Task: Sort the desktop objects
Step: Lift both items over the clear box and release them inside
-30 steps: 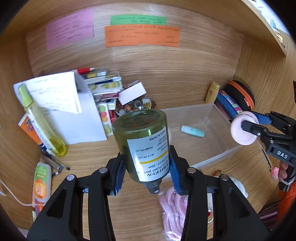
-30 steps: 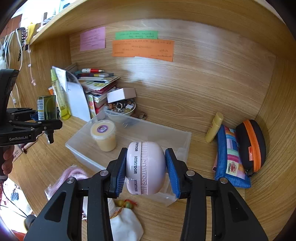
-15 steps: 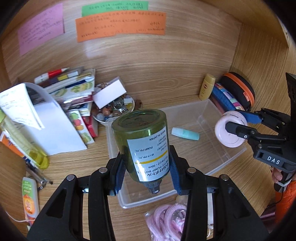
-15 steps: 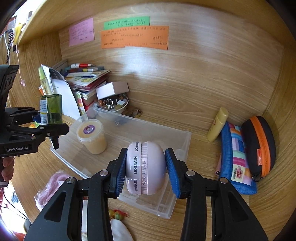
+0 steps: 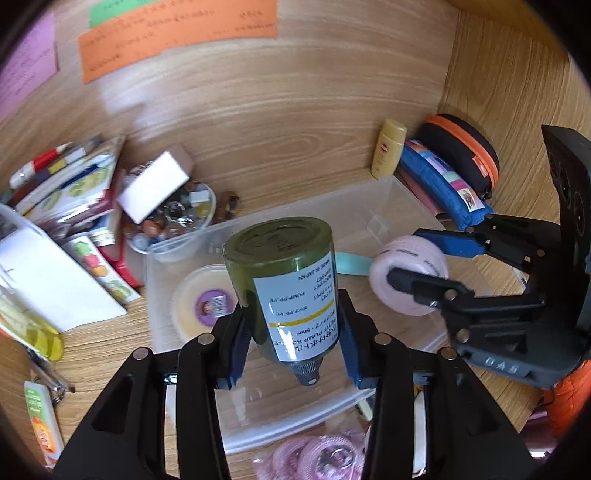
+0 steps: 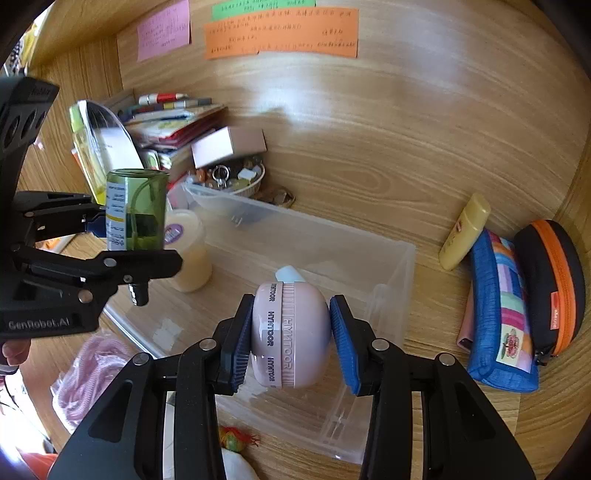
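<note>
Readable print on the two held items and the gripper bodies

The pink case (image 6: 290, 334) carries "HYNTOOR" repeated along its seam; the green bottle (image 5: 284, 284) has an upside-down white label reading "PETIT PUMP BOTTLE" and "MADE IN JAPAN"; the left gripper (image 6: 136, 254) body at the near left reads "GenRobot.AI". Handwriting on the far wall's orange note (image 6: 280, 35) is illegible.

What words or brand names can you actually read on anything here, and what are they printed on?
"HYNTOOR": pink case, several times, held in the right gripper.
"PETIT PUMP BOTTLE", "MADE IN JAPAN": green bottle label, seen upside down, held in the left gripper.
"GenRobot.AI": left gripper body, right wrist view.
Sticky notes: handwriting too small to read.
Yellow tube logo: blurred.
</note>
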`<state>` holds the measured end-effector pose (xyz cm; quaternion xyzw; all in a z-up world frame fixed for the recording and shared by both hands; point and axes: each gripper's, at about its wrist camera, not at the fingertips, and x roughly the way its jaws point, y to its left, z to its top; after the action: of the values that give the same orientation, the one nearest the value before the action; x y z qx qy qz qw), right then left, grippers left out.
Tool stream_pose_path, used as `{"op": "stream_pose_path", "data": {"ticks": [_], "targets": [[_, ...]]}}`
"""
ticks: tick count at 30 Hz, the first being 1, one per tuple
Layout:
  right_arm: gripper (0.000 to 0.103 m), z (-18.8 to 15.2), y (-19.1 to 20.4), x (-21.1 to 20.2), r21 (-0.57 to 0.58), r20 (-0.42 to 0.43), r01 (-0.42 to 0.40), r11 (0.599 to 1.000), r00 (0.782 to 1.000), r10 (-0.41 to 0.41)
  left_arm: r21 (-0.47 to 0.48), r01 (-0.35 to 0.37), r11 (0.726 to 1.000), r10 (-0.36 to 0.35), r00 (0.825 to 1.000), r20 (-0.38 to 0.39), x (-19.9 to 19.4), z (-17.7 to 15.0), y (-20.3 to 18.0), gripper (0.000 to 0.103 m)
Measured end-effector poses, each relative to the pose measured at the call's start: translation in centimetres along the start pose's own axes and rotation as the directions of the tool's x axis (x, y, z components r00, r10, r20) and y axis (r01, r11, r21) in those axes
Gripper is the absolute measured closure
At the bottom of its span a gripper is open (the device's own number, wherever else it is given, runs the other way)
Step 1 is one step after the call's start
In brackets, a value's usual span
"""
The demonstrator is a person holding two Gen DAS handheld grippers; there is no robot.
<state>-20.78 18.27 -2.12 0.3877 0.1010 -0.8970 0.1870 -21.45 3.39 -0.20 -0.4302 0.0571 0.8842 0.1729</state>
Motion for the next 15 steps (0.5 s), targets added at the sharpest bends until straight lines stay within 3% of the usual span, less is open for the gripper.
{"op": "stream_pose_path", "data": {"ticks": [15], "targets": [[0.066, -0.1, 0.2, 2.7, -0.057, -0.072, 0.013, 0.998, 0.997, -0.017, 0.027, 0.048, 0.998, -0.045, 0.995, -0.091, 3.6, -0.1, -0.9, 0.061]]}}
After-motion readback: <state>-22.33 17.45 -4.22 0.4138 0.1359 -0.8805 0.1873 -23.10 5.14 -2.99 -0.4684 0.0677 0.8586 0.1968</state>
